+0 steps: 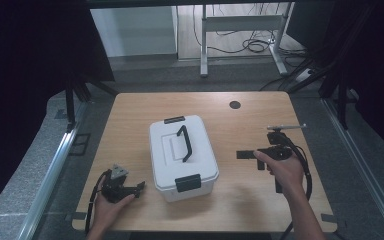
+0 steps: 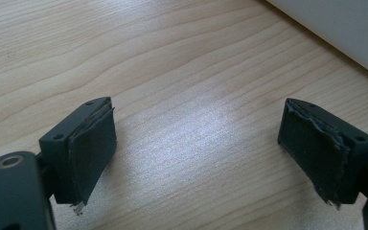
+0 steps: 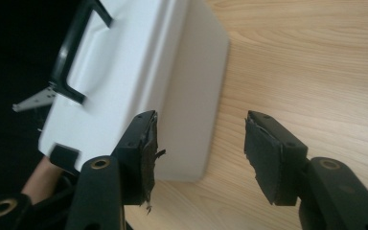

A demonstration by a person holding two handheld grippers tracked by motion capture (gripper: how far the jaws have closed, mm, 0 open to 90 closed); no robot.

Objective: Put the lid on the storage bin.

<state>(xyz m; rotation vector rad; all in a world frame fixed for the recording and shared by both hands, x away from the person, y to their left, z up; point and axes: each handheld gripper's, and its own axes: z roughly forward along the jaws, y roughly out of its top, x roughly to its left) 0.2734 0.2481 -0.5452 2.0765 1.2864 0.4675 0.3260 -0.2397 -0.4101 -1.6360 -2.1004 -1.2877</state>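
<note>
Two grippers flanking white box (image 1: 182,157), fingers apart, left gripper (image 1: 139,188), right gripper (image 1: 246,154)

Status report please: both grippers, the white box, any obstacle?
Left gripper open, empty, beside white box. Right gripper open, empty, pointing at box. Box shut, handle flat. No obstacle between.

A white lidded box (image 1: 182,156) with a black handle (image 1: 184,143) stands in the middle of the wooden table (image 1: 130,115) and blocks any straight path between the two sides. Bare wood lies open behind it up to the small dark round spot (image 1: 235,105), and along the front edge. The left gripper (image 1: 141,187), jaws spread, sits just beside the box's near left corner over bare wood, while the right gripper (image 1: 246,154), also spread, has clear tabletop between it and the box's right wall.
</note>
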